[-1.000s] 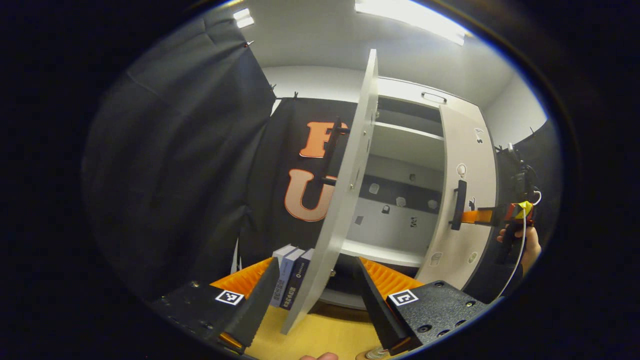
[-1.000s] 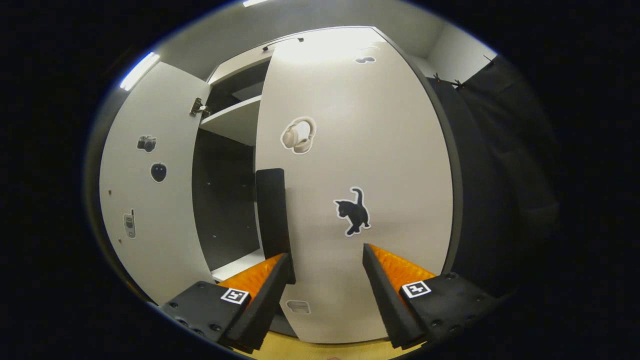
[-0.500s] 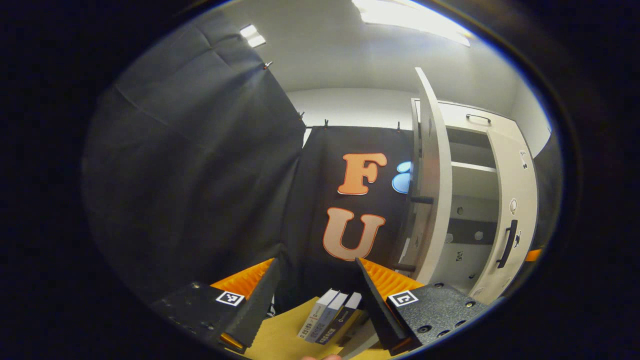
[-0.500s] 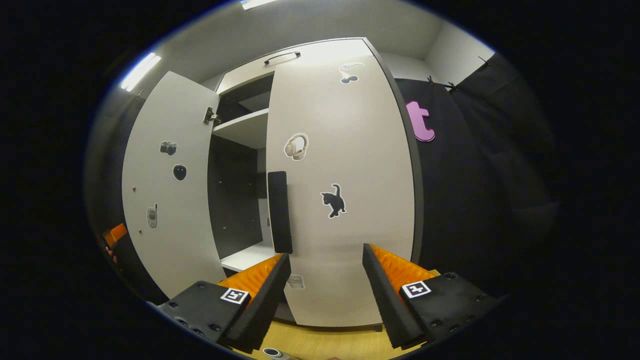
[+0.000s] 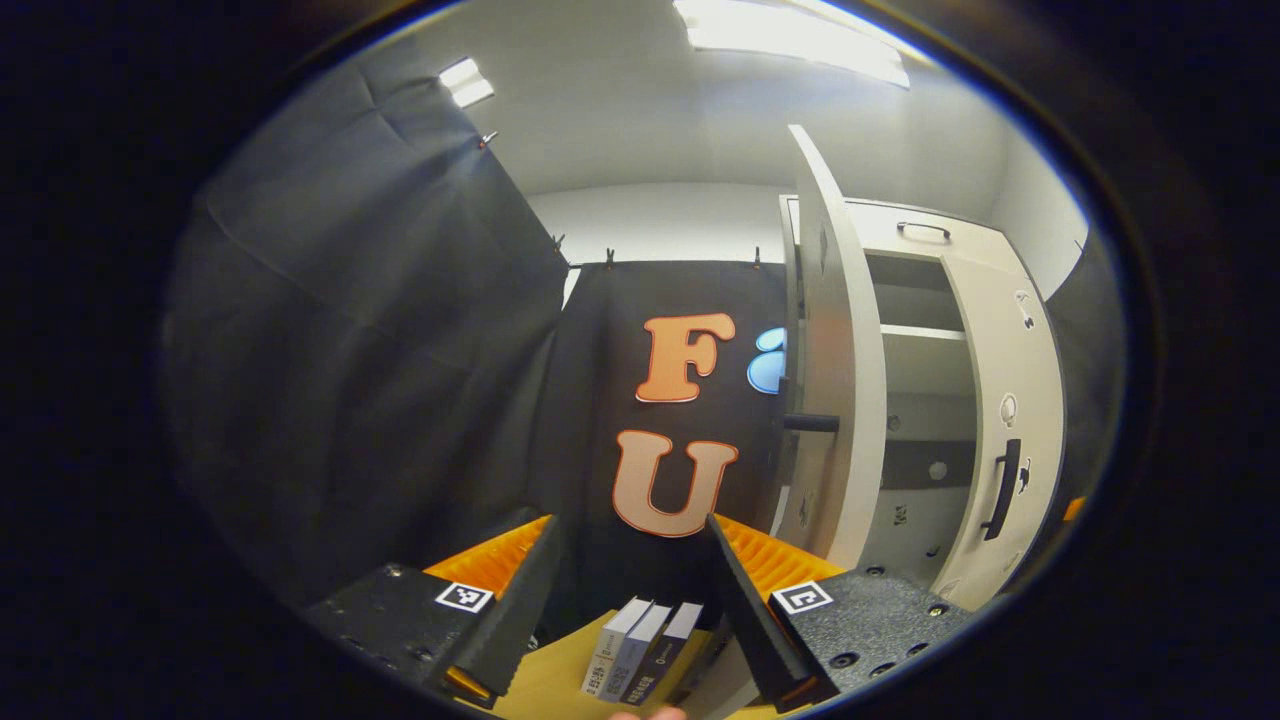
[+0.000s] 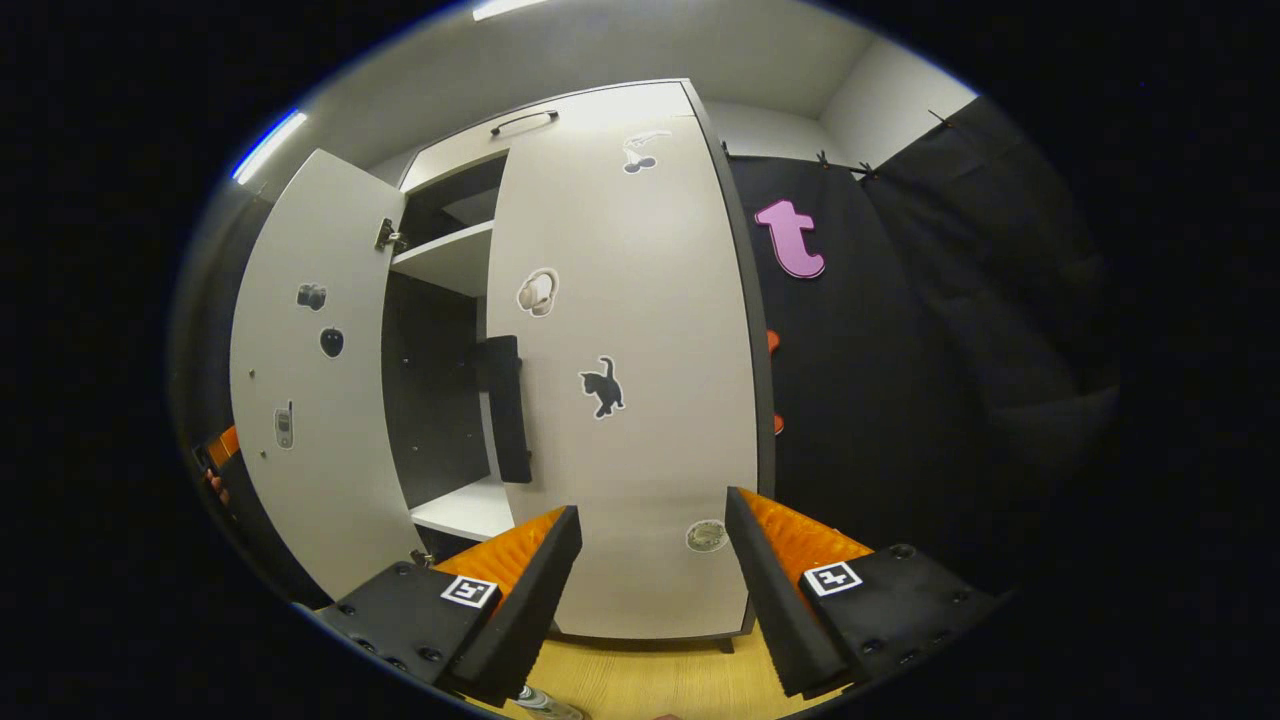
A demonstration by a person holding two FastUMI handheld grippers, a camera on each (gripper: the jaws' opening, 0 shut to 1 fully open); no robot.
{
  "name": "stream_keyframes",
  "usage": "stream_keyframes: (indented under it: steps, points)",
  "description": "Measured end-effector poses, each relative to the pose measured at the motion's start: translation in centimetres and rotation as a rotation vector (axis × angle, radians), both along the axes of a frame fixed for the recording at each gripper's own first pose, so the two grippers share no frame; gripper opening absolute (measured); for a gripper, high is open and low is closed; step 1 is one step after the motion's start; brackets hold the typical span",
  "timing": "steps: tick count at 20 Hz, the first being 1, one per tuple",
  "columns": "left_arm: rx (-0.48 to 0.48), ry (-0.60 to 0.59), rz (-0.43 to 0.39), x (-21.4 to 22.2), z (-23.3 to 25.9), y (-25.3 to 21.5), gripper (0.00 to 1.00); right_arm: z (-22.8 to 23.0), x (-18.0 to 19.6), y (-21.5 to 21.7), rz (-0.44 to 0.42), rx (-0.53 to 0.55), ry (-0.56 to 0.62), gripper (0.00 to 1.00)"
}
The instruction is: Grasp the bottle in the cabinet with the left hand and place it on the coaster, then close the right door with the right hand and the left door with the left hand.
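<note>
Comparing with a second ago, we find the right door (image 6: 640, 400) swung nearly flush with the cabinet, and the right tool (image 6: 645, 560) has backed off its handle (image 6: 503, 408), jaws wide apart and empty. The left door (image 5: 835, 400) stands open; the left tool (image 5: 625, 590), open and empty, now sits outside it. The bottle (image 6: 545, 703) shows at the desk (image 6: 660, 680) edge. We judge the left door remains.

Wooden table (image 5: 545, 685) carries three books (image 5: 640, 650) and cabinet (image 6: 640, 330).
</note>
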State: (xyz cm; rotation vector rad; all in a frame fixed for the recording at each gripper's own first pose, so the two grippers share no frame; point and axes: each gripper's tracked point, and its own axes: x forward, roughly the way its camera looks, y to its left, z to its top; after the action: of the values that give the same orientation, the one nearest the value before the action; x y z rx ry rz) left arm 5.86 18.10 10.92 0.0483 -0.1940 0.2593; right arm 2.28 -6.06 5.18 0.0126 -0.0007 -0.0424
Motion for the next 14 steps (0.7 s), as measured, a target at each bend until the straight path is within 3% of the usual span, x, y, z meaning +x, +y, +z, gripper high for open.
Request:
stream_keyframes:
  steps: [1,3,4,7,8,9,14]
  points:
    - [-0.005,0.003,-0.020,-0.2,-0.1,-0.8,0.82,0.1,0.0,-0.1,-0.006,-0.001,-0.004,0.96]
    - [-0.016,0.013,-0.051,-0.7,-0.4,-2.4,0.82,0.0,-0.1,-0.3,-0.015,-0.002,-0.005,0.96]
    - [-0.019,0.018,-0.064,-0.8,-0.5,-3.2,0.87,0.0,-0.2,-0.1,-0.013,0.001,-0.007,0.96]
    - [-0.002,0.029,-0.118,-0.7,-0.7,-5.7,0.87,-0.2,-0.8,-0.3,-0.018,-0.009,-0.003,0.96]
    - [0.008,0.032,-0.137,-0.5,-0.9,-6.6,0.82,-0.4,-1.0,-0.4,-0.025,-0.016,0.000,0.96]
    - [0.016,0.036,-0.159,-0.5,-1.0,-7.6,0.87,-0.4,-1.3,-0.6,-0.031,-0.021,0.002,0.96]
    - [0.015,0.059,-0.306,0.6,-2.2,-13.4,0.87,-0.3,-2.6,-1.2,-0.055,-0.016,-0.001,0.96]
